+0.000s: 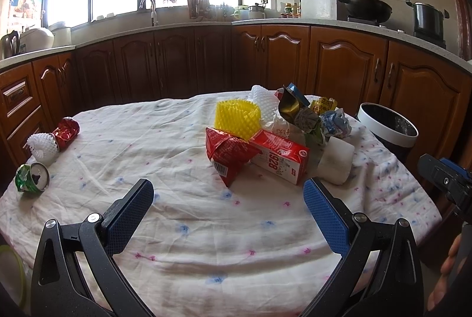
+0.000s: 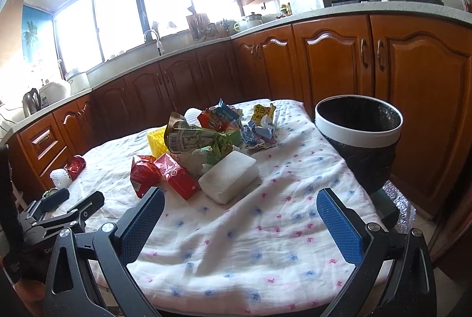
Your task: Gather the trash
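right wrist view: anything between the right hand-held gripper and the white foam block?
Nothing. Only bare tablecloth lies between the open right hand-held gripper and the white foam block, clearest in the right wrist view.

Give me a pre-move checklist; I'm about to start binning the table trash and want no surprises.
1. Left gripper jaws open and empty: ok.
2. Right gripper jaws open and empty: ok.
3. Trash bin upright, mouth open, beside the table on the right: ok.
4. Nearest pieces, white foam block and red milk carton, unobstructed ahead of the right gripper: ok.
5. Stray items at the far left, crushed green can and white foam net, accounted for: ok.
6. Bin has room inside: cannot tell, the interior is dark.
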Motion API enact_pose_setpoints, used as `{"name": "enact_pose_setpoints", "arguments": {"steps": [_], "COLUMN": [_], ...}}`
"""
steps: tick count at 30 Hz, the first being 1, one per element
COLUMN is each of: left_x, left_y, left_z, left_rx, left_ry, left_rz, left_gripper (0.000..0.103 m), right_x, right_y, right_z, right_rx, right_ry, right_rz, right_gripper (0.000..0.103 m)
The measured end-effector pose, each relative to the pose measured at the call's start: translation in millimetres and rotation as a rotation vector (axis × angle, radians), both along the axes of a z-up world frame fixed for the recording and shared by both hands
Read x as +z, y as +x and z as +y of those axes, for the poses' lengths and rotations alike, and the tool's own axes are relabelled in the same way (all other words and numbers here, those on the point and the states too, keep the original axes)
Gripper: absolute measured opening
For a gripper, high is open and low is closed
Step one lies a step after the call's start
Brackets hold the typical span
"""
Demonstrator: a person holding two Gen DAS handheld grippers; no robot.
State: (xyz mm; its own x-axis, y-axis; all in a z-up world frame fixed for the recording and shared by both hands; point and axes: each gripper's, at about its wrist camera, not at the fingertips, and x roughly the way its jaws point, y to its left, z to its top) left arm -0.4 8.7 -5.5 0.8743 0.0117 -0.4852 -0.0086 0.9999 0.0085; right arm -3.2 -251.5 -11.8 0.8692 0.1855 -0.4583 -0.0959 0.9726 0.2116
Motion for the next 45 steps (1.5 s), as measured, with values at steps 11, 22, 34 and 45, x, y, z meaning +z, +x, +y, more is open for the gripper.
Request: {"name": "enact_pose_setpoints", "arguments": {"steps": [11,22,34,45], "left_x": [-8,-20,-43,-27], "left_y": [46,121,168,147], "left_z": [30,52,60,55], "left_rx": [0.023,0.001,-0.073,-0.103], "left_ry": [-0.099,-0.255,-0.387,-0.327], "left_rz": [0.127,0.265,0.385,0.337], "left_gripper": [0.103,0.099,0.056,0.02], "right_x": [-10,-45,-62,-44], "right_y": [46,110,132,112], "right_z": [-5,-3,-1,-3], "right_rx": [0.056,0.071,0.083,0.131], "right_ry": [0.136,0.246,0.281,0.248], "right_rz": [0.111,0.309,0.367,0.287], "right_gripper": [0.1,0.067,0.033,0.014]}}
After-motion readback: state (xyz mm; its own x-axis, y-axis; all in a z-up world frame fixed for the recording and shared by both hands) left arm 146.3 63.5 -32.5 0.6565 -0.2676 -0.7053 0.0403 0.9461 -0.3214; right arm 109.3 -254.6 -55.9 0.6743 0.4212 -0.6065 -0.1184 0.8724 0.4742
